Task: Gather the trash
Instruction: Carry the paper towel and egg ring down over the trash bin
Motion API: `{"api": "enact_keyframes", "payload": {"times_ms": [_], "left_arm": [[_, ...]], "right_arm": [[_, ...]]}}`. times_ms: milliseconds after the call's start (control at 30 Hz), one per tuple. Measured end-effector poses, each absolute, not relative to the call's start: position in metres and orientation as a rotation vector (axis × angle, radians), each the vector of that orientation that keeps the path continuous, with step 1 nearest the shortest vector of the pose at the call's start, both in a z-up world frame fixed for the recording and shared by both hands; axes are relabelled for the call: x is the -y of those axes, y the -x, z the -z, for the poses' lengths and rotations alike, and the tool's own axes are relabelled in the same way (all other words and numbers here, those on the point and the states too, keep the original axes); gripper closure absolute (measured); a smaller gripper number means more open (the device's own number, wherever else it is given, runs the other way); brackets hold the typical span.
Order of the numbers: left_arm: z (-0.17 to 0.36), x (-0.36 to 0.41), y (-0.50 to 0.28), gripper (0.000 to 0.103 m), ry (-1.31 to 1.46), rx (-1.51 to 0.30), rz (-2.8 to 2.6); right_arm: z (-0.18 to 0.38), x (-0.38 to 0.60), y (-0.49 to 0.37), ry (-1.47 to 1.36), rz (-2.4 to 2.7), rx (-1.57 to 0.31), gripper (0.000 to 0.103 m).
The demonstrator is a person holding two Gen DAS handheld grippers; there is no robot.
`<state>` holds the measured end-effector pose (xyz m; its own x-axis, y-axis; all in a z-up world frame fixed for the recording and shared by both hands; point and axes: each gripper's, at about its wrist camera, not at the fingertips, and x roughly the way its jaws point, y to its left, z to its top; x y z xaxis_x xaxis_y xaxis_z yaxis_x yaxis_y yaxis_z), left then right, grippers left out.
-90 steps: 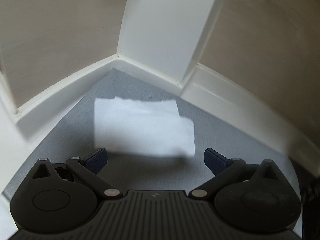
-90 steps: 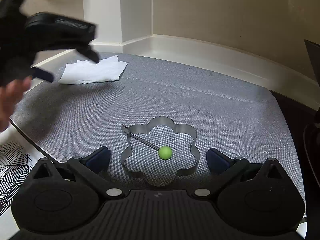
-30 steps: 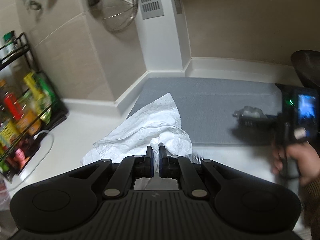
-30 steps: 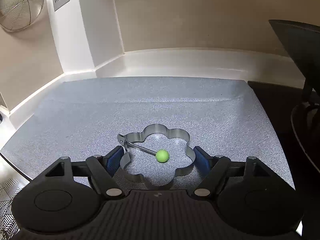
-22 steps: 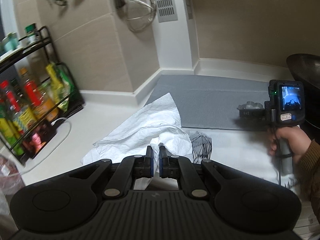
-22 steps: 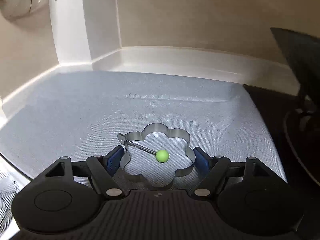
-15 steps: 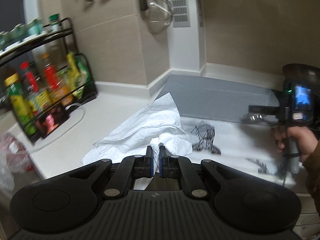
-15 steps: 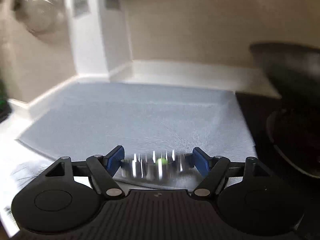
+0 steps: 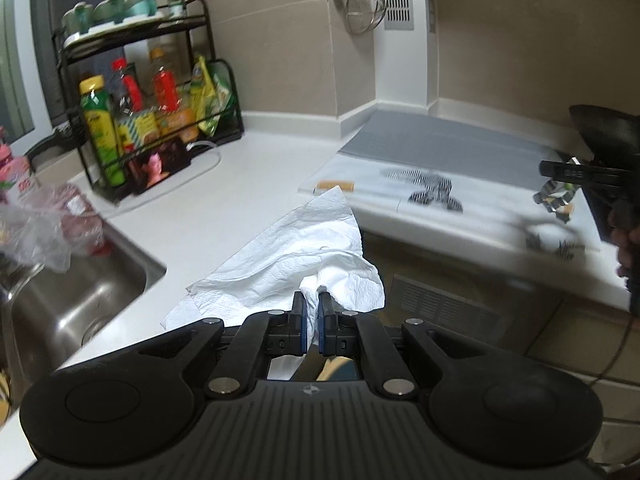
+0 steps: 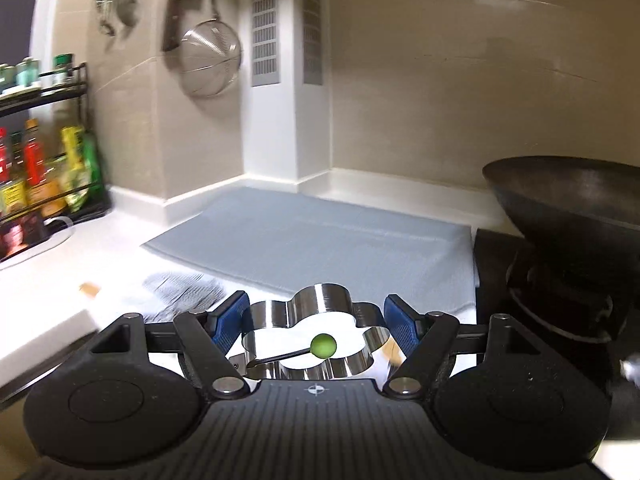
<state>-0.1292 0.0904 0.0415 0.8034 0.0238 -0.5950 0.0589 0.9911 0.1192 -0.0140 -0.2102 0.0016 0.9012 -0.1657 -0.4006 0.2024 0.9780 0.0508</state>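
The left gripper is pressed together on a bunched corner of the white paper towel, which fans out ahead of and to the left of the fingers, lifted clear of the white counter. The right gripper is spread wide around a flower-shaped steel ring, each blue pad bearing on a side of it; the green ball on its wire handle sits midway between the fingers. The ring is held in the air, above the patterned white board and short of the grey mat.

The step in hand is judged to be the carry: both pieces are gripped and lifted, not yet dropped. The next move calls for a bin or bag to be reached with both grips kept firm; none is clearly identified, though a crumpled plastic bag lies far left of the left fingers, beside the sink.

Beyond the left fingers the counter edge falls away to cupboard fronts, so open room lies below and ahead. A condiment rack stands well to the left. To the right of the right fingers a dark wok stands close, and little clearance is left on that side.
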Motion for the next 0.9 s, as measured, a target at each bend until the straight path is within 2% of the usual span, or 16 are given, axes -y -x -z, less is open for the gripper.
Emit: {"api": "enact_keyframes", "payload": {"times_ms": [400, 900], "left_arm": [[0.011, -0.088, 0.134, 0.098, -0.117, -0.751, -0.001], [0.055, -0.066, 0.138, 0.098, -0.128, -0.841, 0.044]], "right_arm": [[0.006, 0.17, 0.121, -0.034, 0.026, -0.447, 0.027], [0.049, 0.116, 0.134, -0.028, -0.156, -0.657, 0.027]]}}
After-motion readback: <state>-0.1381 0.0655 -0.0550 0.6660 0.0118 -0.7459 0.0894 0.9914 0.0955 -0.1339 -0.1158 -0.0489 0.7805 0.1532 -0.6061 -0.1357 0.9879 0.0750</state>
